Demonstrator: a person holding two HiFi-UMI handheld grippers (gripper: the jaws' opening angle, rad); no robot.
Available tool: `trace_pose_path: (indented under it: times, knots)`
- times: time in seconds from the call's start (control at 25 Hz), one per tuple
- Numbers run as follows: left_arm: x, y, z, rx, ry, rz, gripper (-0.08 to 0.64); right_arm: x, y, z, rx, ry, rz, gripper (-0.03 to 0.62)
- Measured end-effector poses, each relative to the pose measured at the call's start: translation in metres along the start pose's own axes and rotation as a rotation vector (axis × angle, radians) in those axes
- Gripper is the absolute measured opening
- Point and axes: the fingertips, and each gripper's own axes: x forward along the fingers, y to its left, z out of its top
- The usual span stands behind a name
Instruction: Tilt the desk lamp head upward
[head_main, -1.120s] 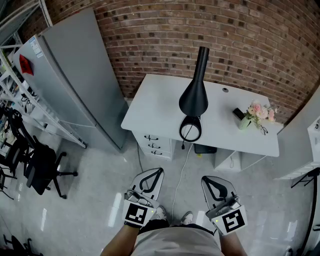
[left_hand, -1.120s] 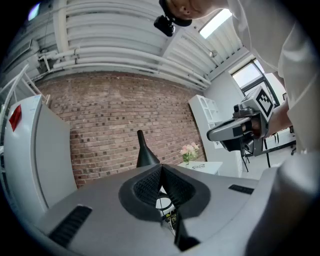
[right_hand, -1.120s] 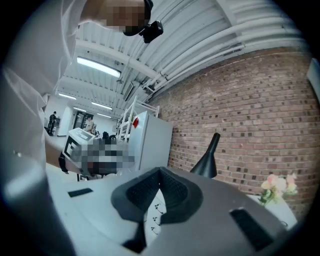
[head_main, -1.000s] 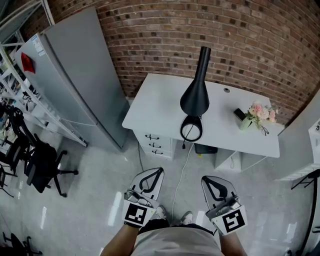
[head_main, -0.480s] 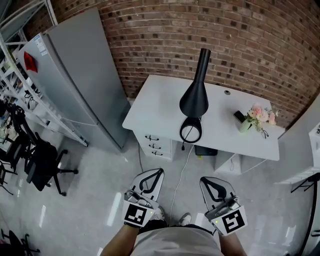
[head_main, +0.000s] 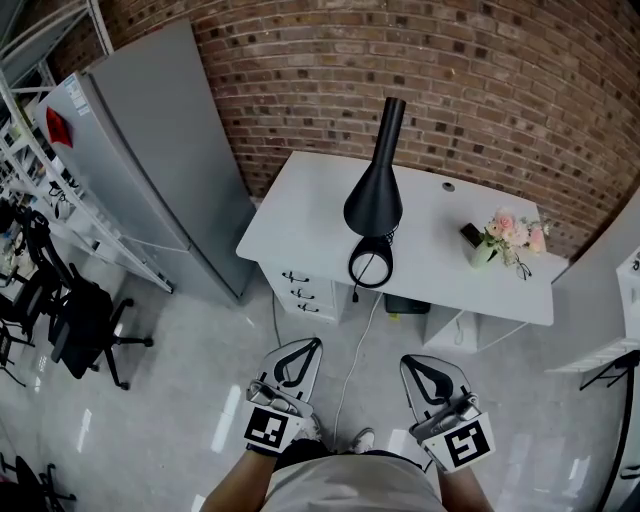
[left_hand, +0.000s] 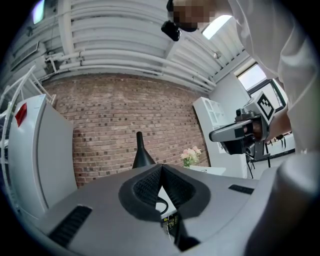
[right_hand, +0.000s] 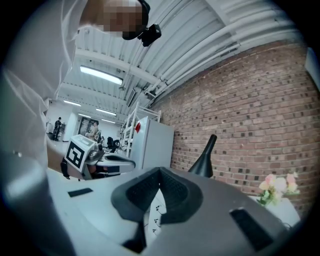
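Black desk lamp (head_main: 373, 200) stands near the near edge of the white desk (head_main: 300, 215). Slim stem, flared cone head, round ring base. My left gripper (head_main: 313, 343) and right gripper (head_main: 409, 361) are both closed and empty, well short of the desk.

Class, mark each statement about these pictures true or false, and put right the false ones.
1. The desk lamp stands on the white desk. True.
2. The left claw grips the lamp. False: it is shut on nothing, held well short of the desk.
3. In the head view, the flowers stand on the desk to the right of the lamp. True.
4. The right claw is wide open. False: its jaws meet at the tips.
5. The wall behind the desk is smooth and white. False: it is a brick wall.
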Motion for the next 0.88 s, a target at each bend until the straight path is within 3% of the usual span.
trace_pose_path:
  times: [0.2,0.44,0.88]
  knots:
    - [0.002,-0.015,-0.007,-0.092,0.045,0.067,0.008,-0.017,-0.016,-0.005,-0.006,-0.005,0.032,0.014]
    - [0.008,-0.036,-0.005,-0.075,0.031,0.102,0.008,-0.030,-0.019,-0.003,0.001,-0.047,0.080,0.014]
    - [0.026,-0.052,-0.004,-0.080,0.026,0.077,0.008,-0.042,-0.030,-0.007,0.006,-0.055,0.076,0.014]
